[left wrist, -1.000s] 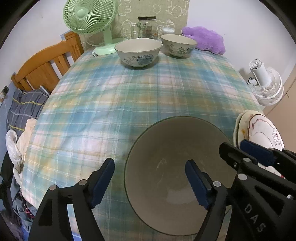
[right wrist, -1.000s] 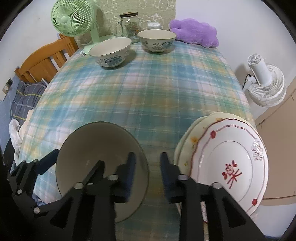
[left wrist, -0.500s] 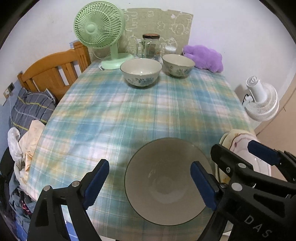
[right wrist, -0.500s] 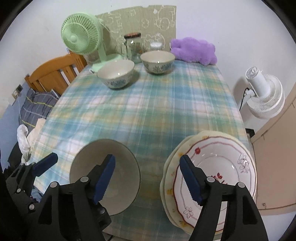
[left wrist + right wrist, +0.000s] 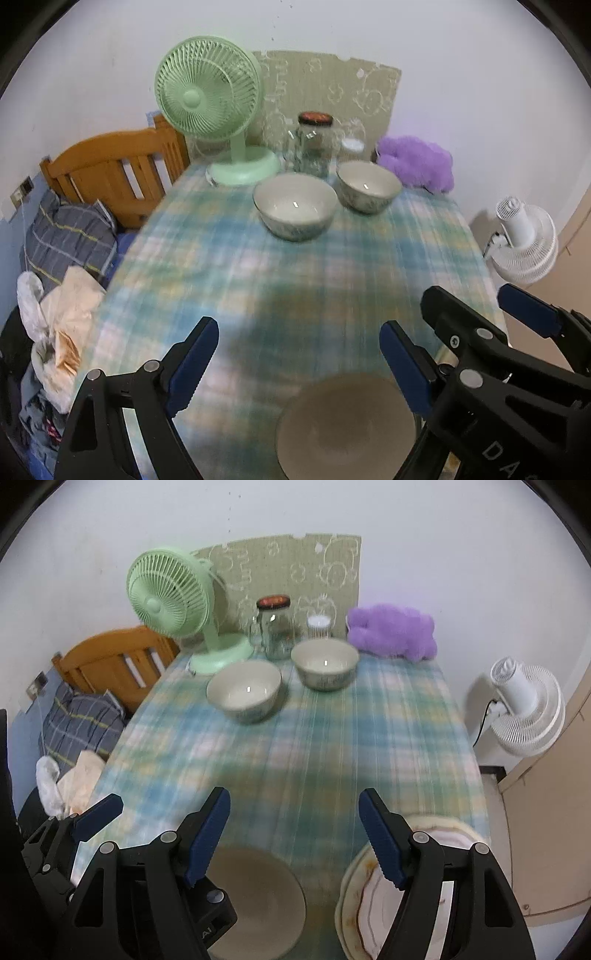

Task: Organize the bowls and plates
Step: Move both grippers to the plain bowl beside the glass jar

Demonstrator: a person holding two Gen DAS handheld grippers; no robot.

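A plain grey bowl point(image 5: 347, 424) point(image 5: 255, 897) rests on the plaid tablecloth at the near edge, below both grippers and touched by neither. My left gripper point(image 5: 299, 354) is open above the cloth, nothing between its blue pads. My right gripper point(image 5: 293, 830) is open too, empty, with the stacked plates point(image 5: 365, 904) under its right finger. Two patterned bowls stand side by side at the far end: the nearer one point(image 5: 294, 211) point(image 5: 243, 696) and the farther one point(image 5: 367, 191) point(image 5: 325, 663). The picture is blurred by motion.
At the far edge stand a green fan point(image 5: 208, 96) point(image 5: 170, 590), a glass jar point(image 5: 314, 146) point(image 5: 275, 626), a small white-lidded container point(image 5: 318, 626) and a purple plush point(image 5: 417, 162) point(image 5: 391, 631). A wooden headboard point(image 5: 114, 170) and bedding lie left; a white fan point(image 5: 524, 705) stands right.
Both grippers have risen and tipped up, so the grey bowl and plates slid to the bottom of the views. The right gripper's jaws opened wide; the left stayed open off the bowl.
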